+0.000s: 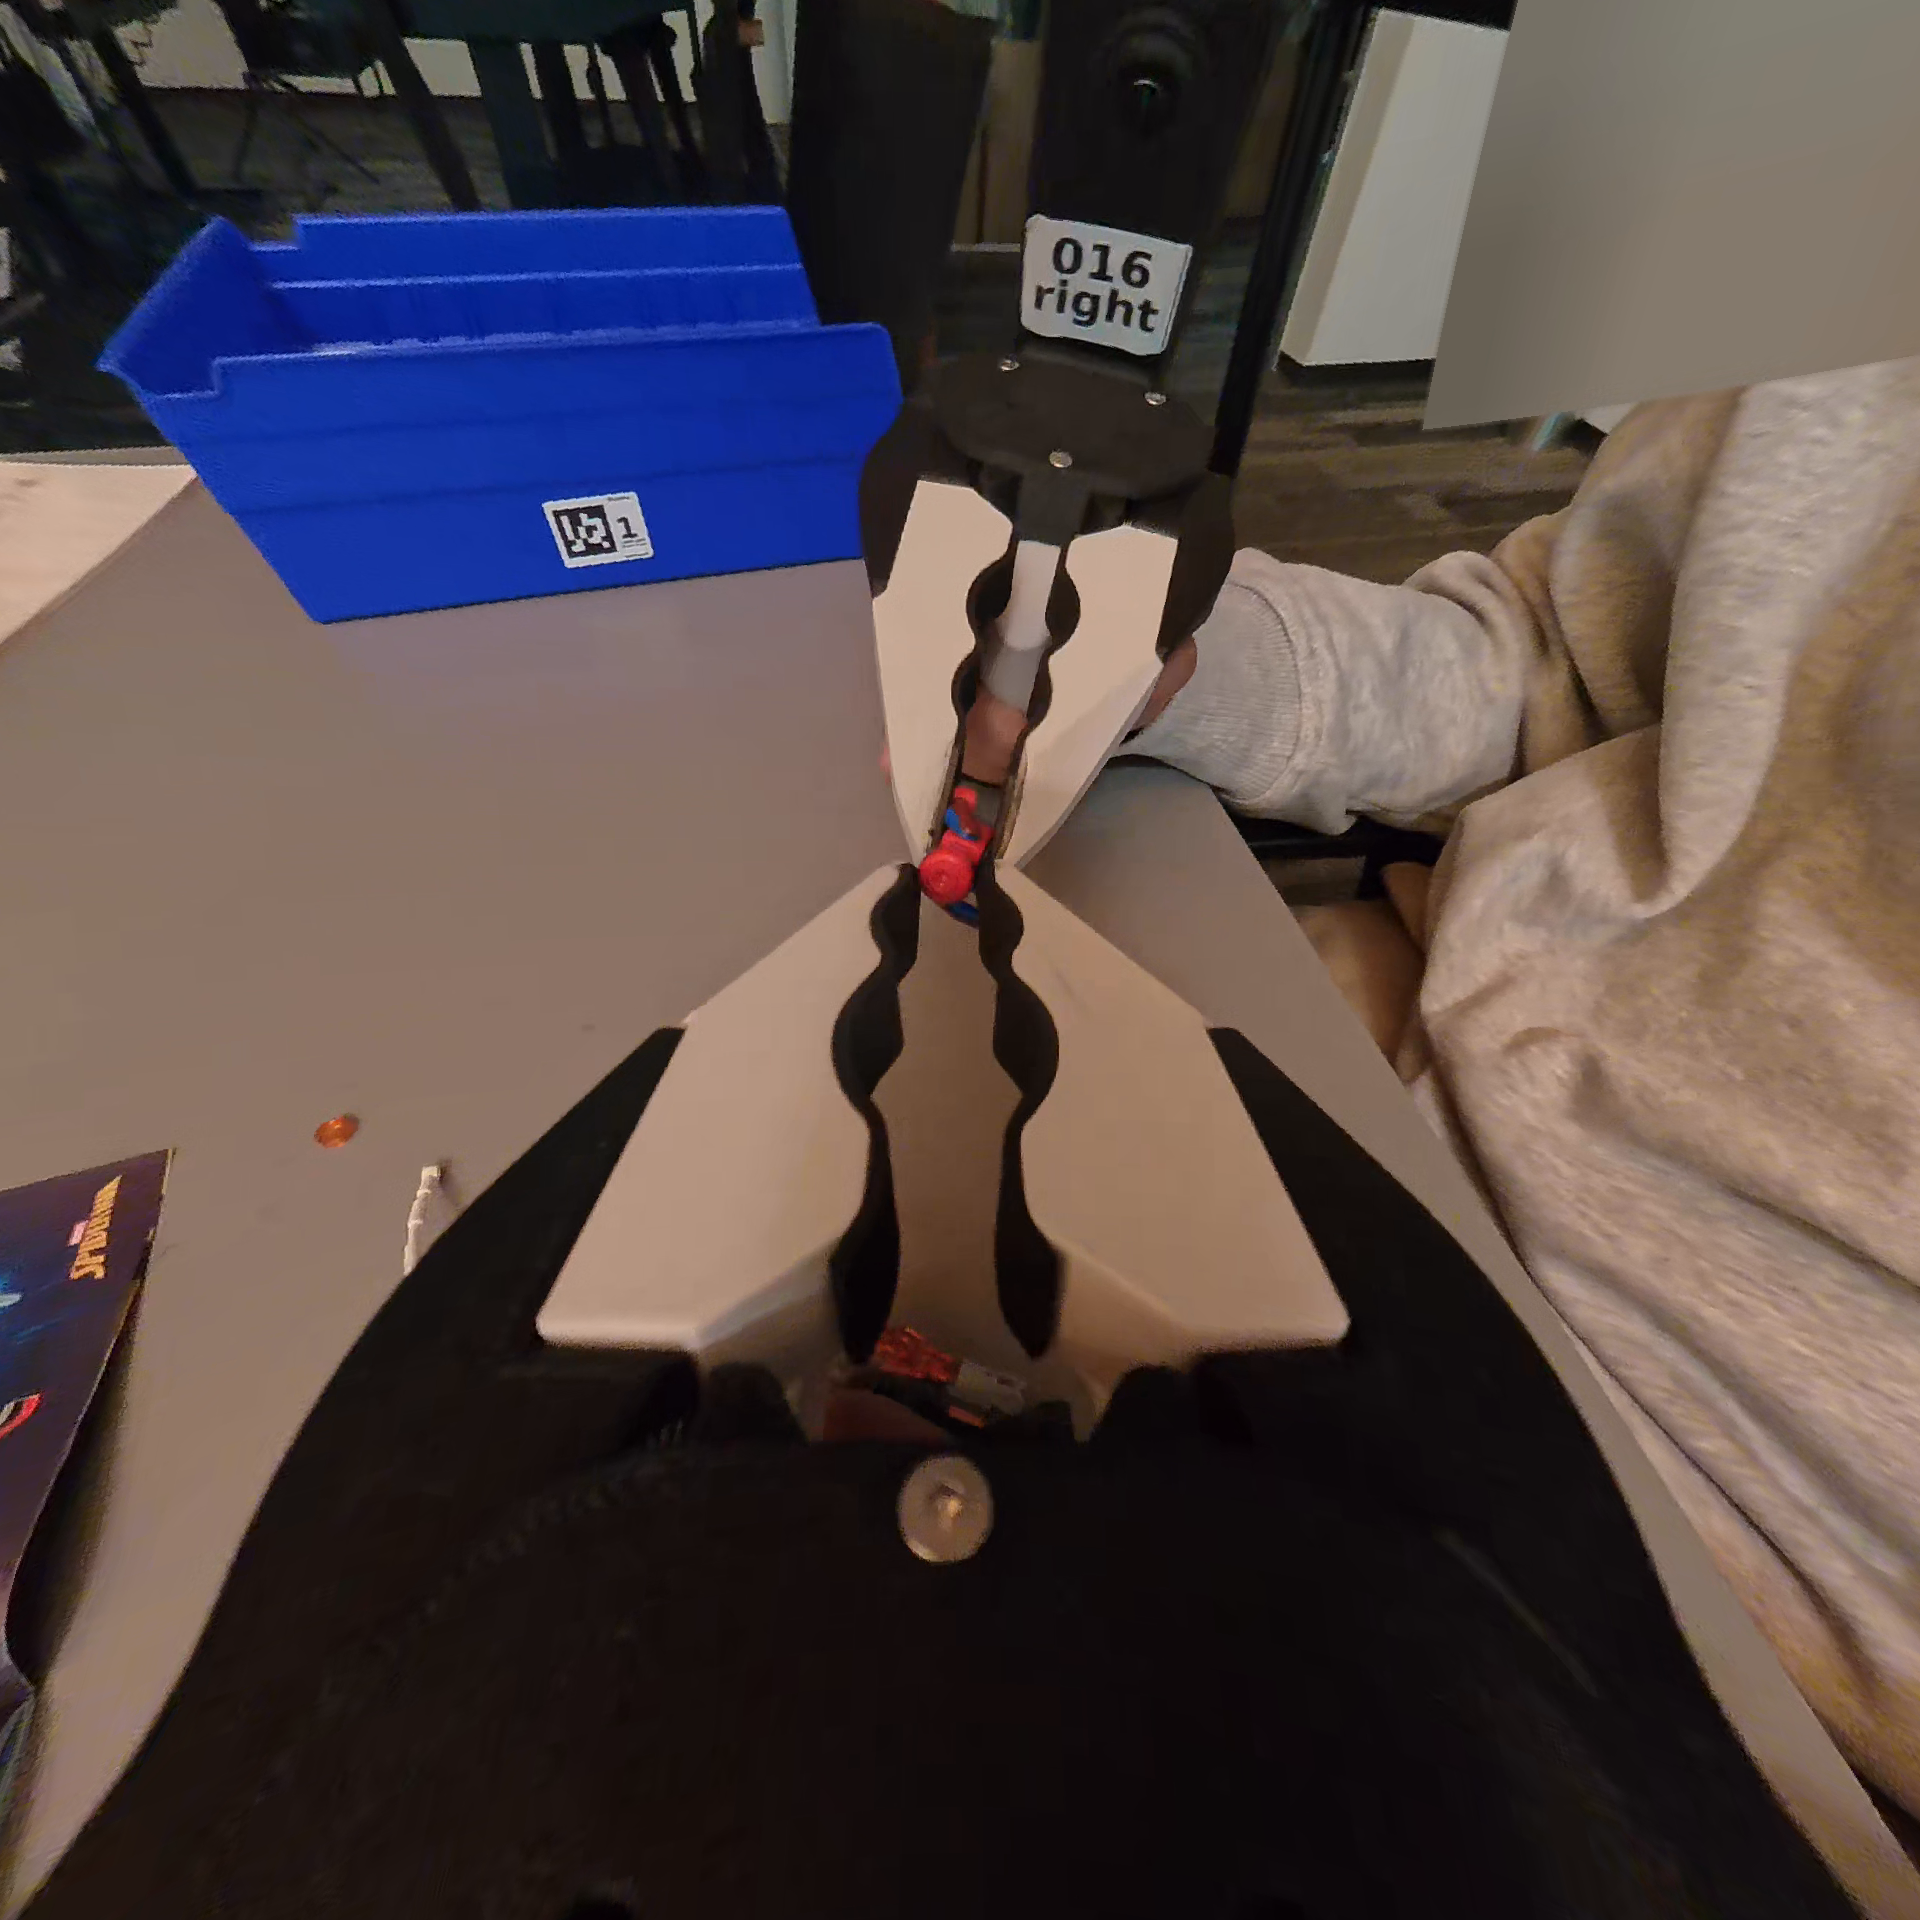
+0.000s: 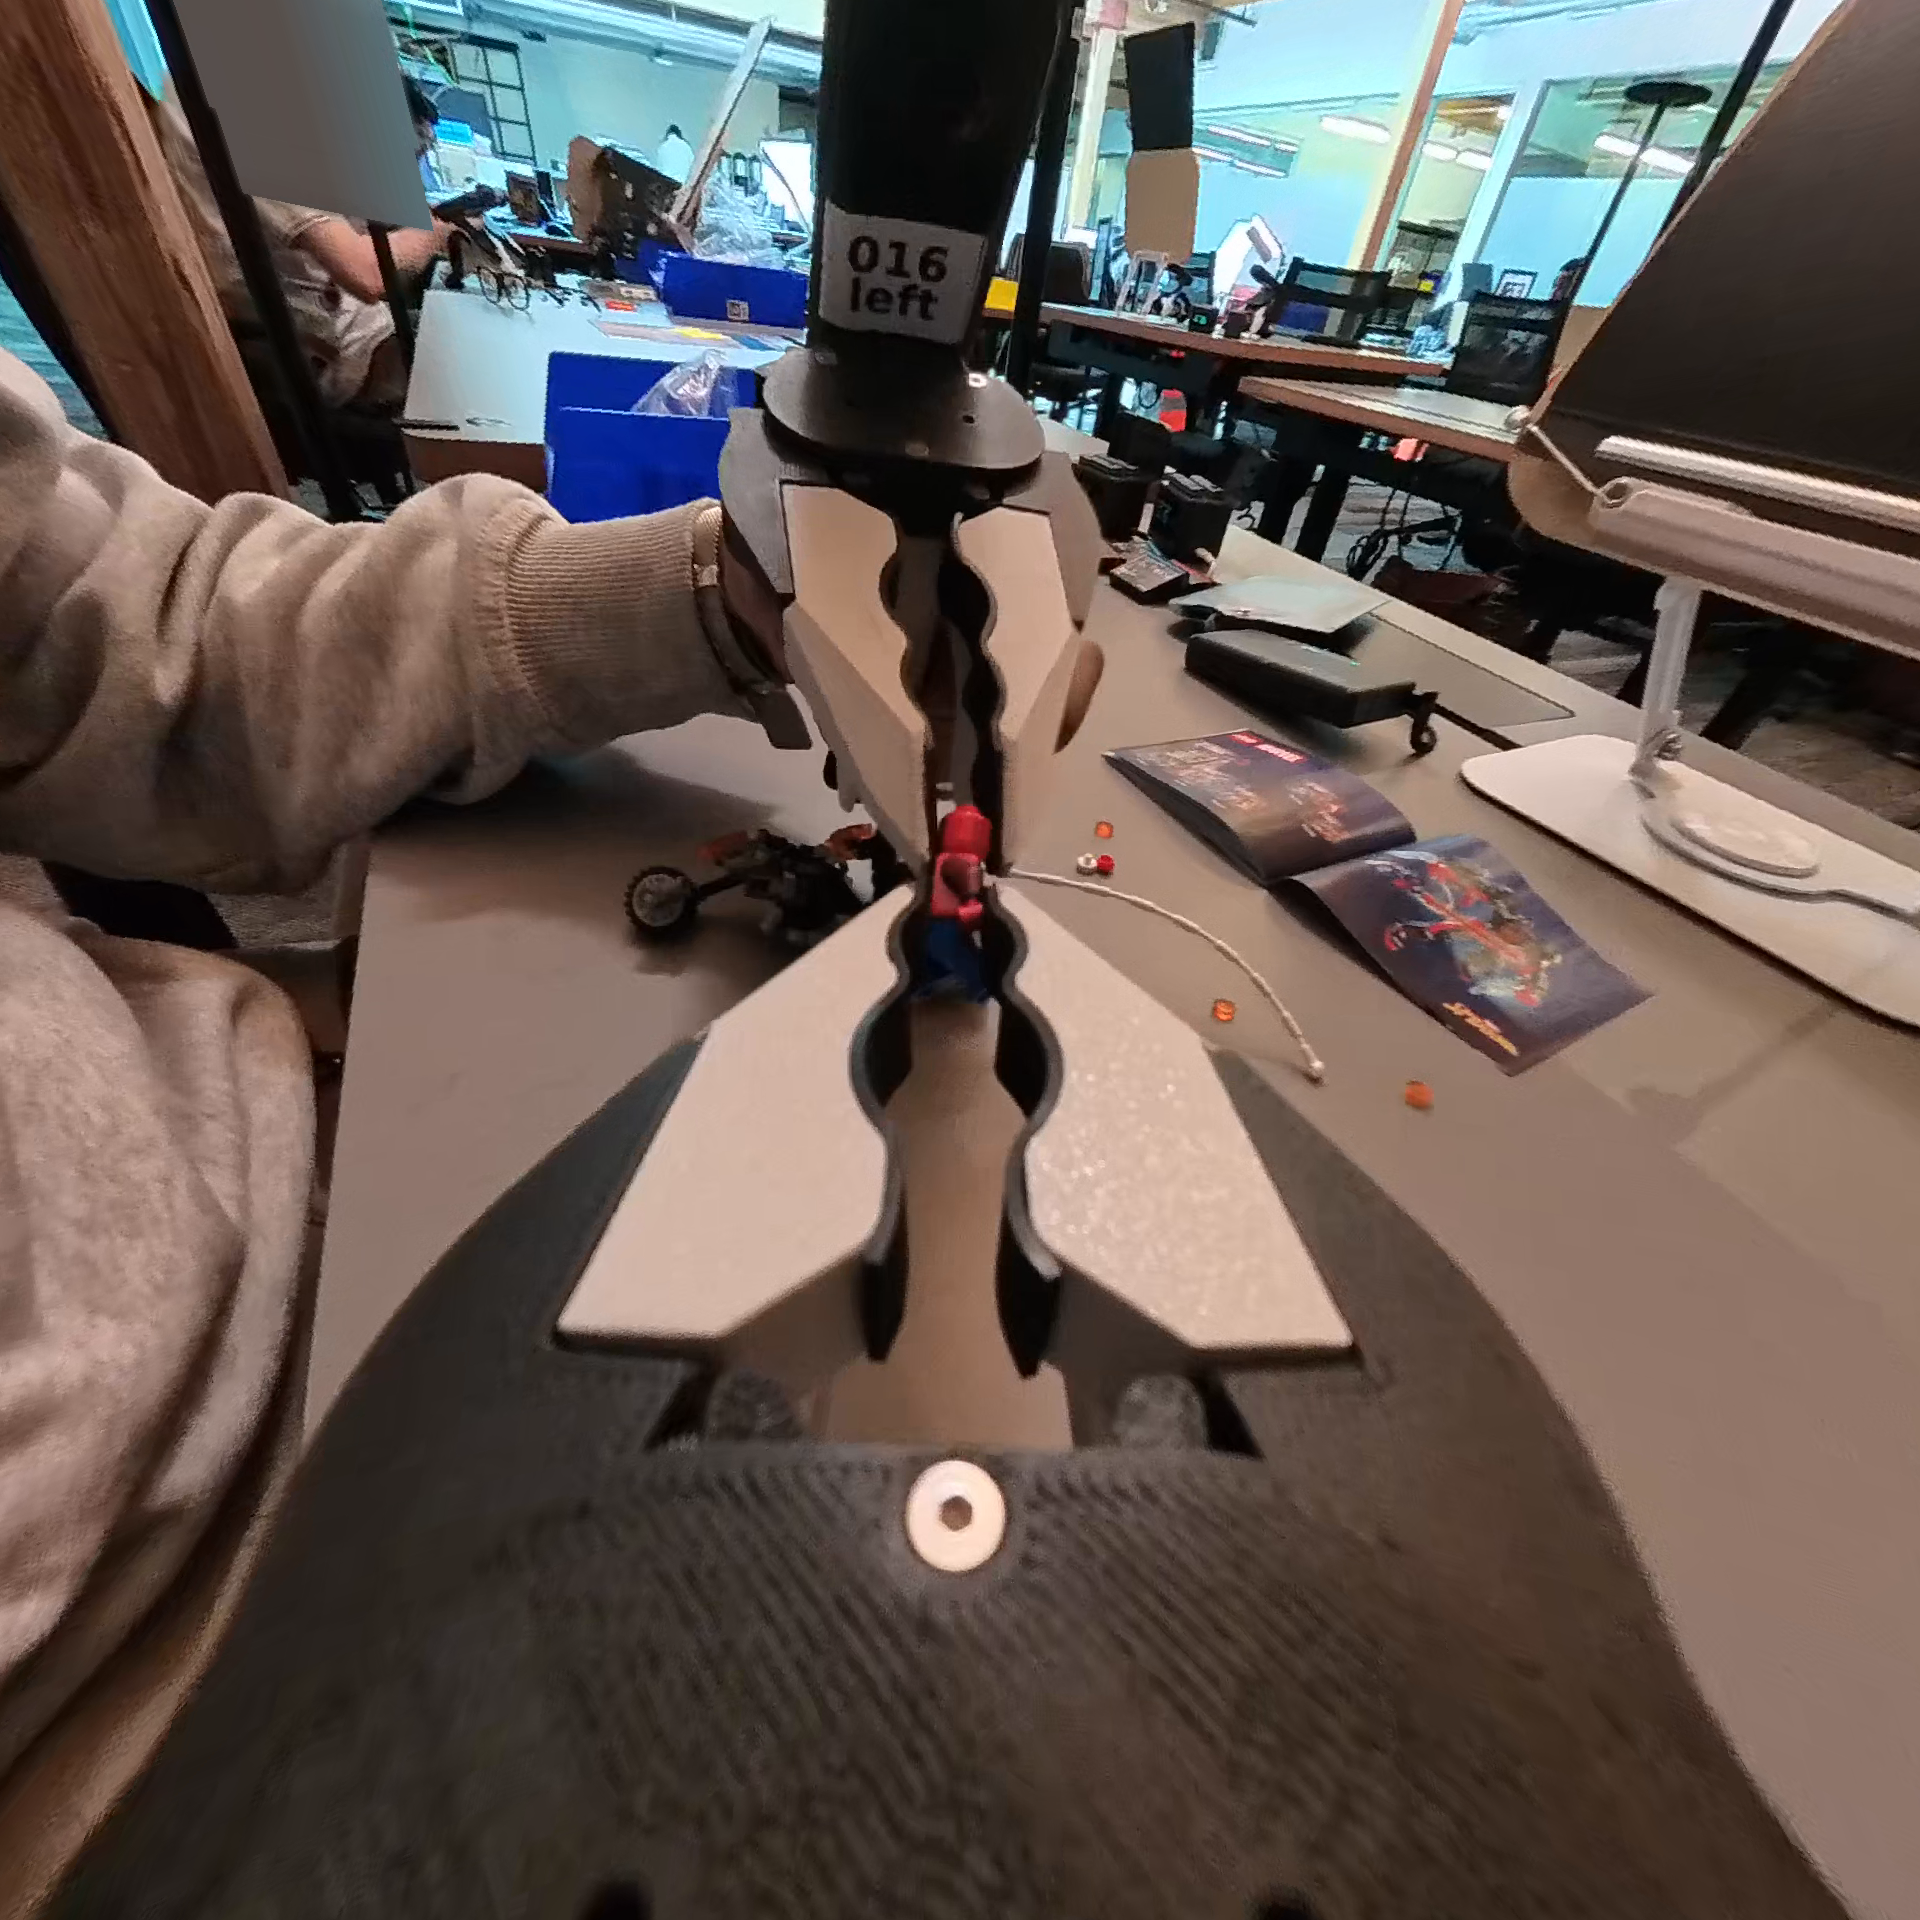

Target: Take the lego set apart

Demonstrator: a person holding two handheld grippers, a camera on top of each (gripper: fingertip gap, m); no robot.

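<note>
A small red and blue lego minifigure [image 2: 956, 883] is held in the air between both grippers, tip to tip. My right gripper [image 2: 951, 920] is shut on its torso and blue legs. My left gripper [image 2: 962, 836] comes in from the opposite side and is shut on its red head. In the left wrist view the figure's red head [image 1: 945, 878] sits between my left gripper's tips [image 1: 951, 888], and my right gripper [image 1: 968, 821] grips the body behind it. A lego motorcycle [image 2: 758, 883] lies on the grey table [image 2: 1351, 1247] below.
A blue bin [image 1: 499, 416] stands at the table's far edge. An open booklet [image 2: 1382, 883], a white string [image 2: 1195, 945], small orange studs [image 2: 1224, 1008], a black box [image 2: 1299, 675] and a monitor stand [image 2: 1714, 831] are on the table. The person's sleeved arms flank the grippers. My two grippers' fingertips are within a few centimetres of each other.
</note>
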